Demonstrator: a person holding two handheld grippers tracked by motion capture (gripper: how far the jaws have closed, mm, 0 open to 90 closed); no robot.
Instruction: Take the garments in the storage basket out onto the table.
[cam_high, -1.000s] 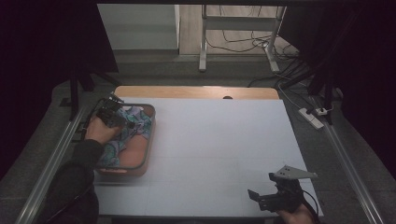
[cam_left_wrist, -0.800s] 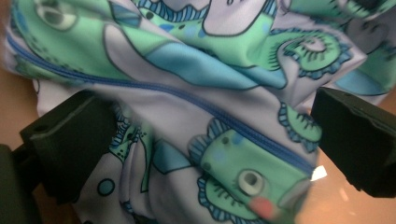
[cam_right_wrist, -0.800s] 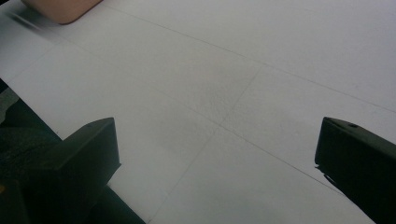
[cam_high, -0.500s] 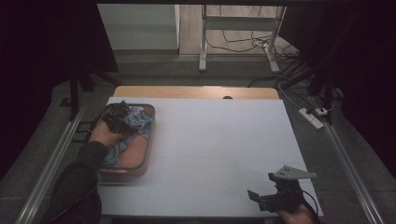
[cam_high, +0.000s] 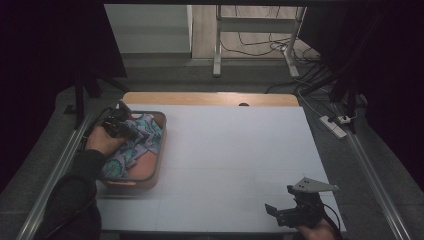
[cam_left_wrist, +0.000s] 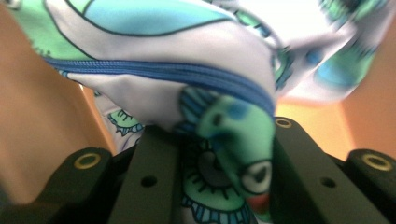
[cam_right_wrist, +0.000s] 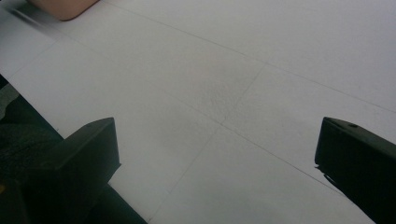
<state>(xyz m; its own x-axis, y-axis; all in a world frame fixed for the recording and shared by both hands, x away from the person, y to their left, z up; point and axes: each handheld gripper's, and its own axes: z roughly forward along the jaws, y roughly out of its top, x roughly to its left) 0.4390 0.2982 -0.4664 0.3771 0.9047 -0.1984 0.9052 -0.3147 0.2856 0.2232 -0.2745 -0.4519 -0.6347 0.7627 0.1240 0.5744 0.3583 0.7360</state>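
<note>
A white cloth printed in blue and green (cam_high: 134, 148) lies in an orange basket (cam_high: 156, 167) at the table's left side. My left gripper (cam_high: 132, 133) reaches into the basket, and its jaws have just been closing on a fold of that cloth. In the left gripper view the cloth (cam_left_wrist: 187, 70) with its blue seam bunches between the two black jaws of the left gripper (cam_left_wrist: 224, 186), which press on it. My right gripper (cam_high: 279, 212) rests low near the table's front right edge. In the right gripper view, the right gripper (cam_right_wrist: 215, 158) stands open over bare table.
The white table (cam_high: 235, 150) stretches between the basket and my right hand. A corner of the basket (cam_right_wrist: 65, 7) shows far off in the right gripper view. A power strip (cam_high: 334, 125) and cables lie on the floor beyond the right edge.
The left hand has shifted a little deeper over the basket and risen slightly, with the cloth now bunched at its jaws. The right gripper has stayed put.
</note>
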